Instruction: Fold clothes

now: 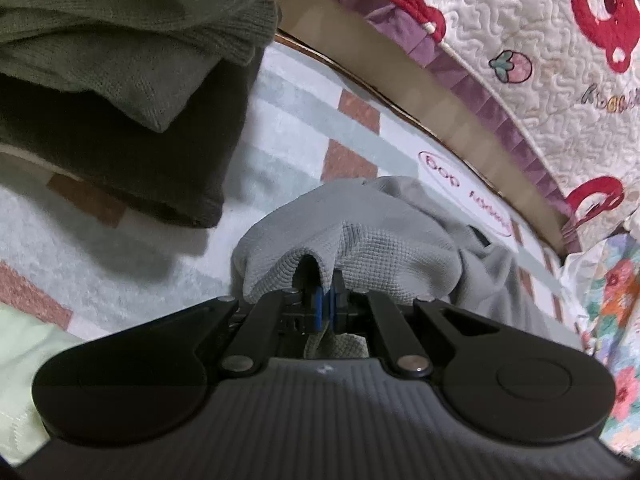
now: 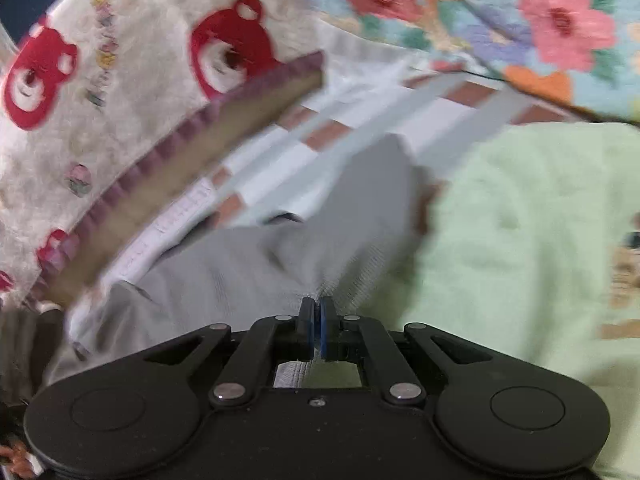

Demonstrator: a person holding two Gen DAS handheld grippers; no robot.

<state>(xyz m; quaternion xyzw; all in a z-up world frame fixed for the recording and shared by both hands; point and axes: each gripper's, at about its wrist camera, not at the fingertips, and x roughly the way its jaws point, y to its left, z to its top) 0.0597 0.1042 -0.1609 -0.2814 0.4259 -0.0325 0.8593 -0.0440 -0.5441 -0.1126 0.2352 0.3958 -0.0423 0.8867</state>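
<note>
A light grey waffle-knit garment (image 1: 360, 236) lies bunched over the checked sheet (image 1: 296, 128). My left gripper (image 1: 326, 284) is shut on a fold of it, and the cloth drapes over the blue-padded fingertips. In the right wrist view the same grey garment (image 2: 256, 264) spreads away to the left. My right gripper (image 2: 319, 308) is shut on its edge, with the pads pressed together. That view is blurred by motion.
A stack of folded olive and dark clothes (image 1: 120, 80) sits at the upper left. A pale green garment (image 2: 520, 240) lies to the right of the grey one. A quilt with red bears (image 1: 540, 40), a floral blanket (image 2: 500, 20) and a wooden bed edge (image 1: 440, 112) border the sheet.
</note>
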